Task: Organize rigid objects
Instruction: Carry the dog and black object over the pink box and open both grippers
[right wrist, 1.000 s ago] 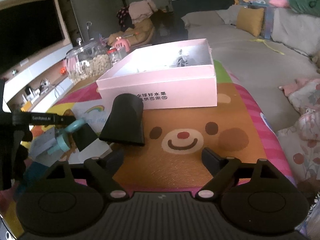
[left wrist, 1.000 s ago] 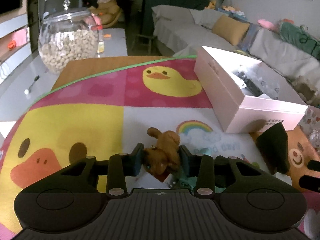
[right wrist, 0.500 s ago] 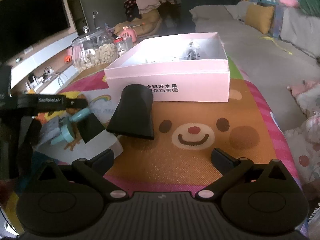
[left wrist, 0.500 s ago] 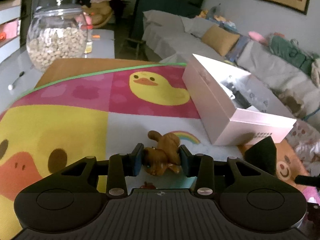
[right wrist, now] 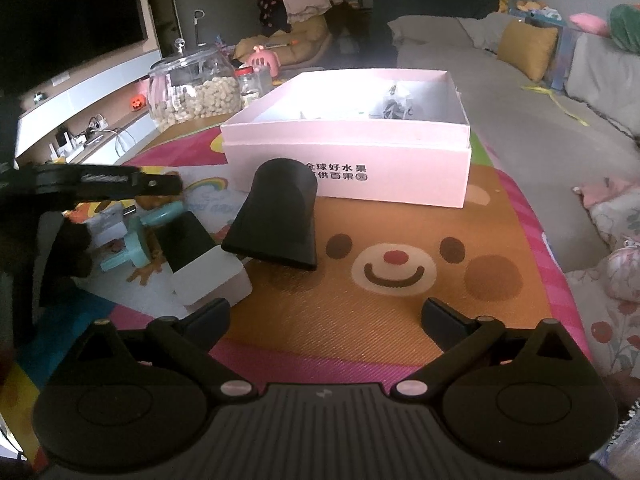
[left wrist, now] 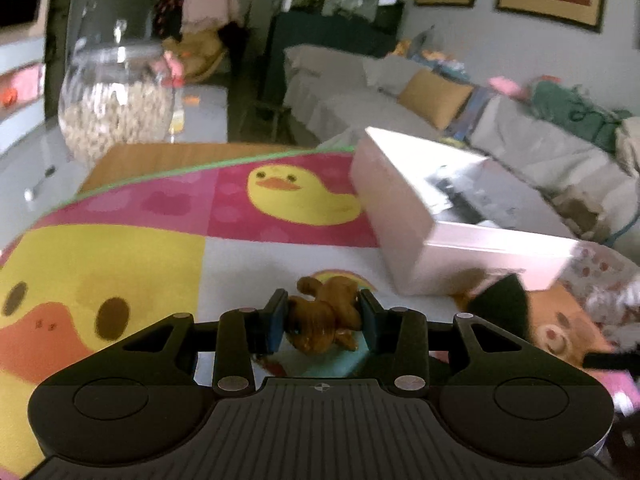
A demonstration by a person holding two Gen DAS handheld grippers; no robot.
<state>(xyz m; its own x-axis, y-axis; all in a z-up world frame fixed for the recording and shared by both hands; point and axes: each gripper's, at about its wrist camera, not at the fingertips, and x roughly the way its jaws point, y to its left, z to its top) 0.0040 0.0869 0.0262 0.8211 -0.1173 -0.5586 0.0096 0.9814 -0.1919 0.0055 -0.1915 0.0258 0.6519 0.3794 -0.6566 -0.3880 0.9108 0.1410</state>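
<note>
My left gripper (left wrist: 322, 322) is shut on a small brown toy animal (left wrist: 325, 316) and holds it above the colourful play mat, to the left of the open pink box (left wrist: 404, 216). In the right wrist view the left gripper (right wrist: 100, 184) shows as a black bar at the left. My right gripper (right wrist: 325, 322) is open and empty over the bear picture on the mat. Ahead of it lie a black cone-shaped object (right wrist: 280, 216), a black and white block (right wrist: 200, 256) and a teal toy (right wrist: 138, 236). The pink box (right wrist: 352, 156) holds a few small items.
A glass jar of nuts (left wrist: 116, 100) stands at the mat's far left corner, and it also shows in the right wrist view (right wrist: 192, 88). A sofa with cushions (left wrist: 440, 96) runs behind the box. The black cone (left wrist: 500, 304) lies right of my left gripper.
My left gripper has lifted the brown toy off the mat and risen. My right gripper has drawn back slightly, still open.
</note>
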